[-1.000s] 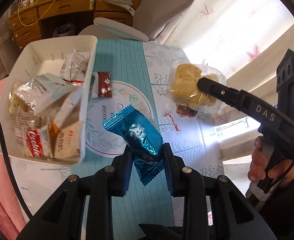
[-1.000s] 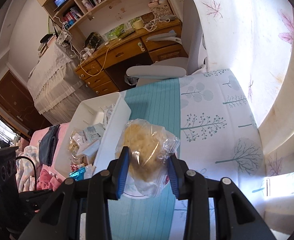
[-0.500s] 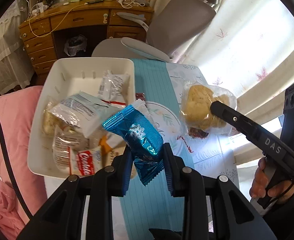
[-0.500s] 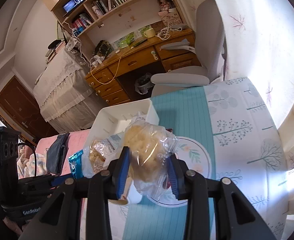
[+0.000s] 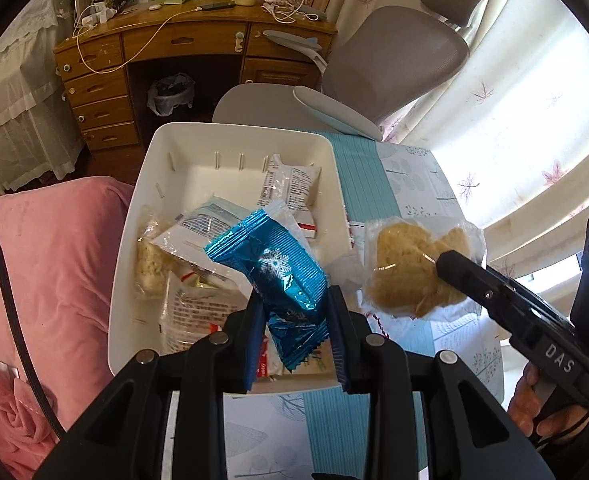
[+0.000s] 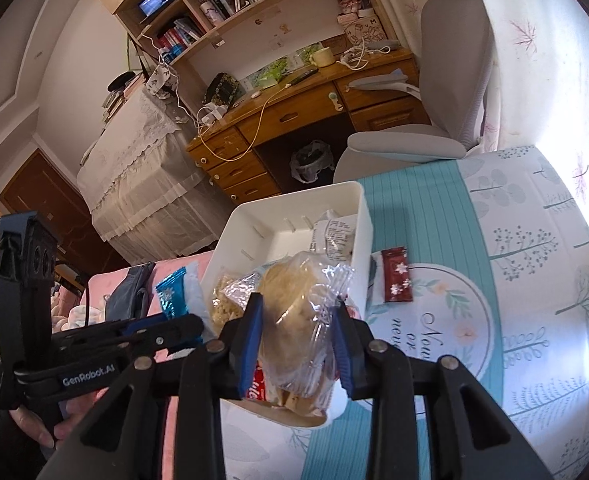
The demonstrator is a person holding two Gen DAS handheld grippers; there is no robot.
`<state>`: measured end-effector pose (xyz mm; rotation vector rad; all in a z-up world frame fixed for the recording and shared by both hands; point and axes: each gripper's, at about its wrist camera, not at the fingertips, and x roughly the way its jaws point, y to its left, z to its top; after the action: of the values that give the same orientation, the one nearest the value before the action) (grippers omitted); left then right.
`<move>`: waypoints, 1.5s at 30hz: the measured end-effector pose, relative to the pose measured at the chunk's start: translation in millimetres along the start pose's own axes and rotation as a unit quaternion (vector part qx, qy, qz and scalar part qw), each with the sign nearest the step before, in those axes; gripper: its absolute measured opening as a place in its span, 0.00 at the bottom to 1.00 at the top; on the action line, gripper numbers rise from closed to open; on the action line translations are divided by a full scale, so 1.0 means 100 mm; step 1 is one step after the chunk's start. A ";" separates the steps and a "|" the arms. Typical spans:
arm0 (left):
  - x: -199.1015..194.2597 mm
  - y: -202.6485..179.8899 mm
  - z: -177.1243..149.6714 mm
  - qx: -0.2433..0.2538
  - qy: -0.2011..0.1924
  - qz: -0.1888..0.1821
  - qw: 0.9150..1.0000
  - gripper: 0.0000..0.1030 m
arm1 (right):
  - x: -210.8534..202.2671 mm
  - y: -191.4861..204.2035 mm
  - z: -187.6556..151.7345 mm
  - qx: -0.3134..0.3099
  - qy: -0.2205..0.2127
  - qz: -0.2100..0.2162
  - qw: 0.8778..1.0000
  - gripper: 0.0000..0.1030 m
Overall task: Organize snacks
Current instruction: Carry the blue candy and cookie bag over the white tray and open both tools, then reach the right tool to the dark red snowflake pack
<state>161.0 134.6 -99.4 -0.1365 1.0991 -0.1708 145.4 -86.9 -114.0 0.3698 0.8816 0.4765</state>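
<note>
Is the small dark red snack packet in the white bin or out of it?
Out: the dark red packet lies flat on the tablecloth, just outside the white bin wall.

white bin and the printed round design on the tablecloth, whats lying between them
A small dark red snack packet lies on the cloth just beside the white bin, seen clearly in the right wrist view.

White bin (image 5: 126,280) near half packed with snack packs (image 5: 198,236) — far corner floor (image 5: 198,176) bare.
</note>
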 end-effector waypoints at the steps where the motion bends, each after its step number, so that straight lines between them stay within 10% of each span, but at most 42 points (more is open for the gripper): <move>1: 0.01 0.03 0.00 0.000 0.000 0.000 1.000 0.27 | 0.03 0.03 -0.02 0.000 0.002 0.002 1.000 0.32; 6: 0.06 0.12 0.00 -0.007 0.002 0.002 1.000 0.32 | 0.10 0.13 -0.07 -0.004 0.006 0.014 1.000 0.31; 13: 0.04 0.13 -0.02 -0.021 -0.002 -0.006 1.000 0.63 | 0.04 0.07 -0.08 -0.007 0.008 -0.025 1.000 0.34; 45: 0.07 -0.74 -0.39 -0.135 0.014 0.041 0.990 0.74 | -0.27 -0.69 0.08 -0.094 0.068 -0.036 0.993 0.60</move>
<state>124.6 59.9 -108.6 -0.3317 1.1512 0.0523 154.1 -160.4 -125.9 0.1334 0.9699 0.5185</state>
